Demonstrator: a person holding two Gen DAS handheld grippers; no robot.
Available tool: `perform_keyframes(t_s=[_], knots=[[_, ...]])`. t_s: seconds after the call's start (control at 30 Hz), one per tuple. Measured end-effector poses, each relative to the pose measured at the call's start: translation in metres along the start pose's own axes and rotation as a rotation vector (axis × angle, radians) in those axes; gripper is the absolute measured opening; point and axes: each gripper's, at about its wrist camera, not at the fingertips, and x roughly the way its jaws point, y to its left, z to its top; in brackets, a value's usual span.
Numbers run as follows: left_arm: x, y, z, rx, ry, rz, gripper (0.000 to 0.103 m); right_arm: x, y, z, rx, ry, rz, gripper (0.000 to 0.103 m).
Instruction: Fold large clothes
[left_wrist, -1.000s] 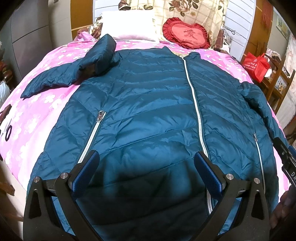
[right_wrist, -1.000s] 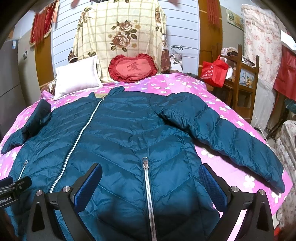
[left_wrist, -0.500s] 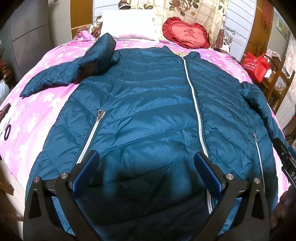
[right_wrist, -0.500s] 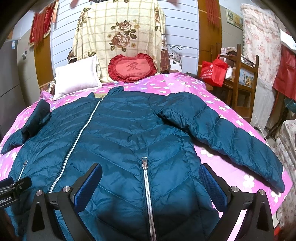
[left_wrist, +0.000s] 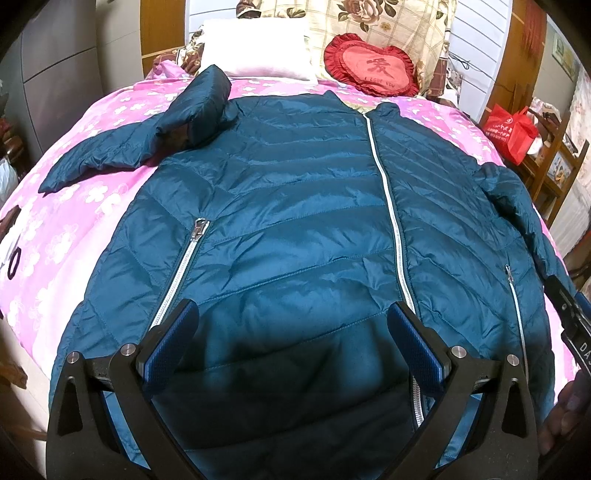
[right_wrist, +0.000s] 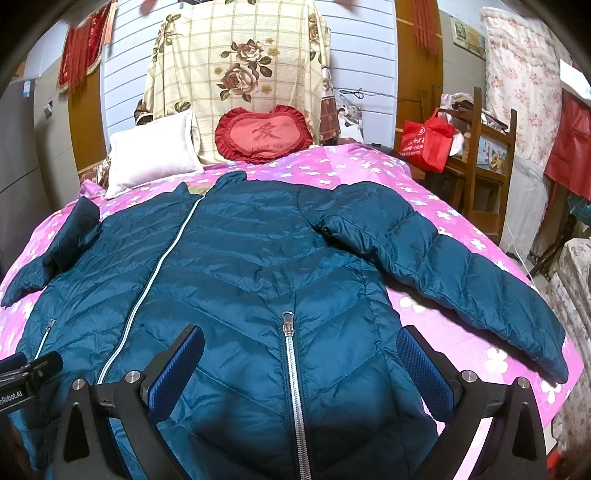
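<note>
A glossy, quilted teal puffer jacket (left_wrist: 295, 229) with silver zippers lies flat across the pink flowered bed (left_wrist: 74, 229), hem at the near edge. Left hand-held gripper (left_wrist: 295, 339) and right hand-held gripper (right_wrist: 301, 365) hover above the hem, jaws spread wide, holding nothing.

A pink bedspread with white flowers (right_wrist: 369, 166) covers the bed, with a white pillow (right_wrist: 151, 151) and a red heart-shaped cushion (right_wrist: 264, 134) at its head. Behind them hangs a cream cloth printed with roses (right_wrist: 236, 74). A red bag (right_wrist: 424, 144) sits beside a wooden shelf (right_wrist: 487, 147) at the bedside.
</note>
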Motion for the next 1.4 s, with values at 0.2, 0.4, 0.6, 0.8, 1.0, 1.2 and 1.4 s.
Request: perform_keyframes(t_s=[0.2, 0.4, 0.6, 0.8, 1.0, 1.2, 1.4], knots=[[-0.001, -0.003, 0.002, 0.000, -0.002, 0.001, 0.103, 0.006, -0.003, -0.003, -0.002, 0.034, -0.036, 0.103], [-0.009, -0.008, 0.006, 0.038, -0.019, -0.002, 0.102, 0.006, -0.007, -0.004, 0.003, 0.043, -0.047, 0.103], [-0.018, -0.009, 0.020, 0.130, -0.091, 0.016, 0.103, 0.003, -0.010, -0.004, 0.013, 0.043, -0.045, 0.103], [-0.007, 0.013, 0.043, 0.189, -0.172, -0.004, 0.103, 0.002, -0.010, -0.001, 0.020, 0.036, -0.047, 0.103], [0.011, 0.053, 0.062, 0.152, -0.158, 0.013, 0.103, 0.004, -0.010, -0.001, 0.014, 0.044, -0.050, 0.103], [0.030, 0.098, 0.065, 0.104, -0.119, 0.100, 0.103, 0.007, -0.006, -0.001, 0.009, 0.050, -0.050, 0.103], [0.037, 0.131, 0.068, 0.065, -0.106, 0.172, 0.103, 0.011, -0.001, -0.001, 0.003, 0.060, -0.051, 0.103]])
